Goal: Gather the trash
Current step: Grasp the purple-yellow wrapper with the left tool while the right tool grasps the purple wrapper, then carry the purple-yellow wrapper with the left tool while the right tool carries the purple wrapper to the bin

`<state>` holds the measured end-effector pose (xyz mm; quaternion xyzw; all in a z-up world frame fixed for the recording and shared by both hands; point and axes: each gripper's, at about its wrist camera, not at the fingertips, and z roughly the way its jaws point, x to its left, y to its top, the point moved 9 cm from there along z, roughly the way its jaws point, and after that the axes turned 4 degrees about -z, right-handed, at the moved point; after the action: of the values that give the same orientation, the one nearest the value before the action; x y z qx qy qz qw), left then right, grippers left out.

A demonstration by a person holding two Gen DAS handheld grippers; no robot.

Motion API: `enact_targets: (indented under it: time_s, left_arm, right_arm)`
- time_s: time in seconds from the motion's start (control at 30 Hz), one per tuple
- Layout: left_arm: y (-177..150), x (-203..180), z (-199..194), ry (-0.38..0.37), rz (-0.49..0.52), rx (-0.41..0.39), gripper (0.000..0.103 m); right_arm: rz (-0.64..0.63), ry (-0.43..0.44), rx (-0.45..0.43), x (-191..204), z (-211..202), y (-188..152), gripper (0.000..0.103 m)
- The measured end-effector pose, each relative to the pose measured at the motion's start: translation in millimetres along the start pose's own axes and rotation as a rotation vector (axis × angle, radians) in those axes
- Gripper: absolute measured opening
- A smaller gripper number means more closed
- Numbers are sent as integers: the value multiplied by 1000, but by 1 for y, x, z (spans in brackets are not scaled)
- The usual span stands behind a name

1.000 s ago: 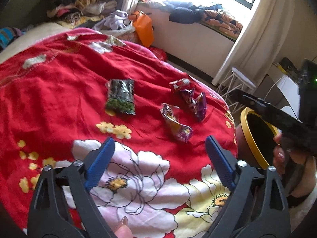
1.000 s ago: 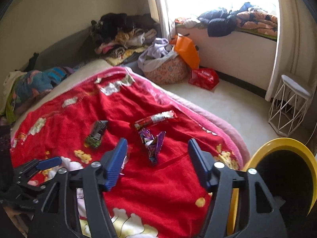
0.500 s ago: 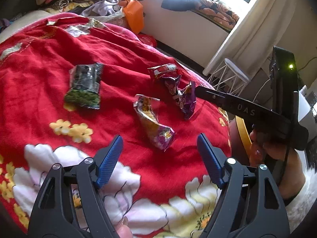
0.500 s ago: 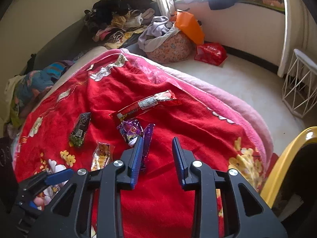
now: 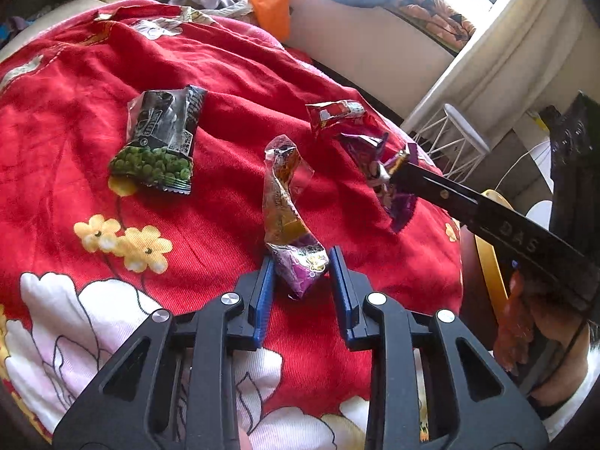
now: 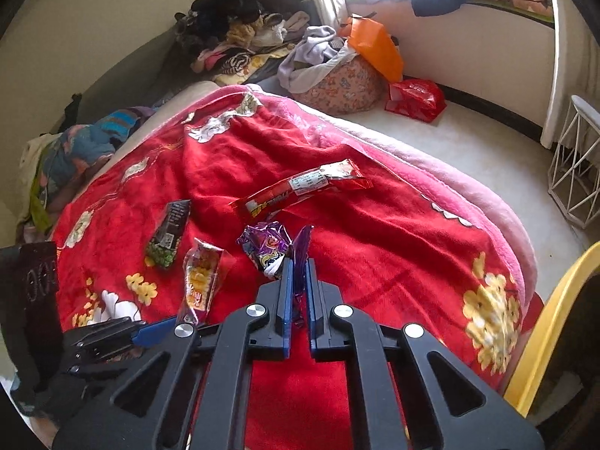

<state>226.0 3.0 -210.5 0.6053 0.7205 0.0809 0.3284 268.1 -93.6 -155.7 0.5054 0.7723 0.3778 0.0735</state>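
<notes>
- Both tongs are at work on the red blanket [image 6: 375, 232]: the left gripper [image 5: 302, 273] has its ribbed blue pads narrowed about the lower end of the clear twisted wrapper [image 5: 287, 202], touching or nearly so; the right gripper [image 6: 298, 281] is pinched on the purple foil wrapper [image 6: 270, 247].
- Crinkled shiny film makes up every wrapper; the twisted one is see-through with yellow and purple print and curls upward.
- Flat and glossy, the dark green-pea packet [image 5: 161, 142] lies to the left; the long red snack-bar wrapper [image 6: 300, 187] lies just beyond the purple one.
- Plush and ribbed, the blanket carries white and yellow flowers.
- A yellow-rimmed bin [image 6: 551, 322] stands at the bed's edge on the right.
- Half a second ago the left jaws were wide and short of the twisted wrapper; they have since drawn in around it.
- The right jaws, then a narrow gap apart, have closed further onto the purple foil.
</notes>
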Motion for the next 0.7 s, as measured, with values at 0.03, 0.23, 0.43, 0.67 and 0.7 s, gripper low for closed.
enact_targets:
  time_s: [0.03,0.23,0.43,0.67,0.7]
  left_arm:
    - [-1,-1,-1,-1,3,-1,20]
    - [-7,-1,-12,-7,22,-12,16]
    - [-8,-4,-34,-13,52,-37,15]
    - [-2,-11,-57,-13,76,-78,15]
    - [-1,-12,-61,-16,77,-86,15]
  right_arm:
    - [-2,-6,-8,0,-4,-2,6]
    - [4,-29,-36,0,-28,-10,6]
    - [18,-15,-75,4,-54,-13,5]
    - [19,-13,-100,12,-77,-15,5]
    - [18,-16,-107,13,-81,-15,5]
